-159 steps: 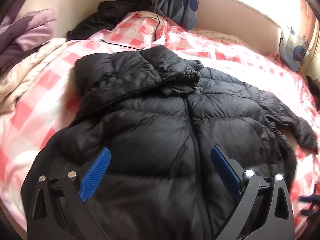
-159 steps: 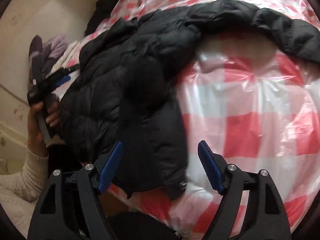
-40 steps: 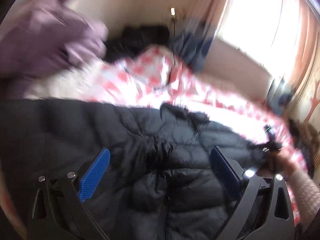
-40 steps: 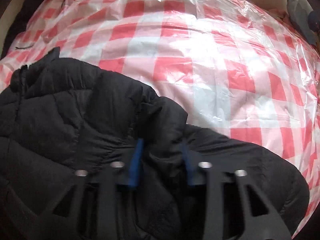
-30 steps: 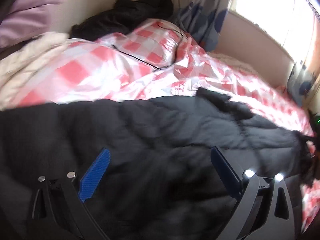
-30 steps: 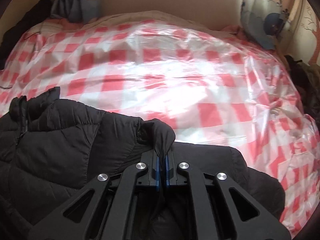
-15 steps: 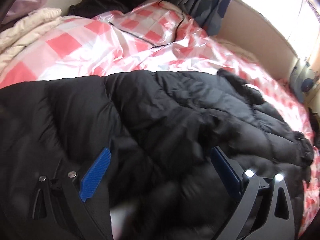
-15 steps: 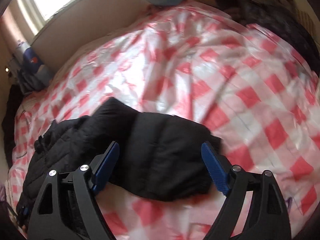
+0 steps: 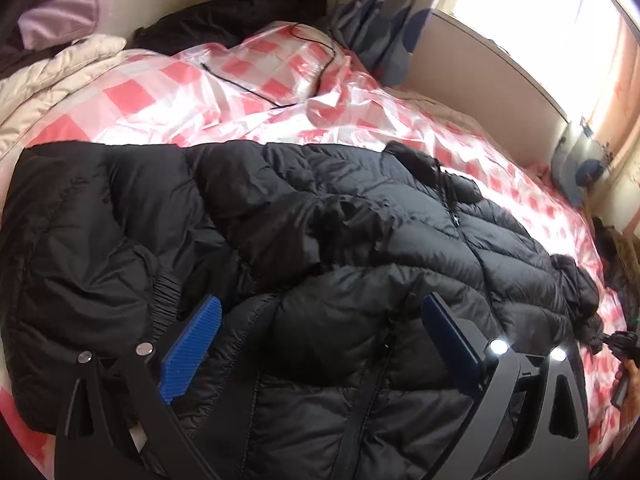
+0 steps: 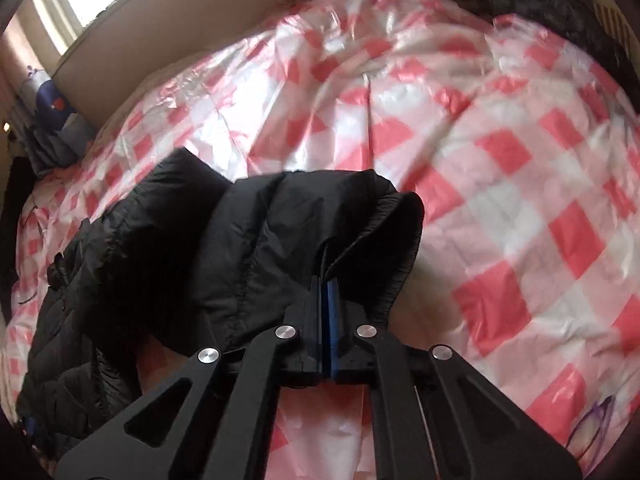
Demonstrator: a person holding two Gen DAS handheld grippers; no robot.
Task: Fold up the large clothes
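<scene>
Fingers first, left to right. Our left gripper (image 9: 320,344) stands wide, blue pads (image 9: 190,354) spread over the jacket (image 9: 304,240) and gripping nothing. Our right gripper (image 10: 326,280) is pinched tight, pads together on the elastic cuff of the sleeve (image 10: 376,220).

What changed: half a second ago the right fingers stood wide above that sleeve end; now they have clamped it and the cuff rides up off the bed cover (image 10: 520,160). A second ago they held a fold of the body instead, so we read this as a release and a fresh grab. On the left, the jacket has gone from blurred and sliding to lying settled, one sleeve already doubled across the chest. We judge the second sleeve fold is starting.

Where the jacket lies: spread on the checked plastic cover, body close under the left gripper, zip (image 9: 452,216) running away toward the window side, right sleeve out past its edge.

Edges and room:
- Left: cream quilt (image 9: 60,68) and a dark heap of clothes (image 9: 240,12) near the wall, apart from the jacket.
- A black cable (image 9: 256,92) crosses the cover beyond the collar, clear of it.
- Right: broad bare cover beyond the cuff; nothing in the sleeve's inward path.
- Slick cover; we expect the jacket may slide when pulled.
</scene>
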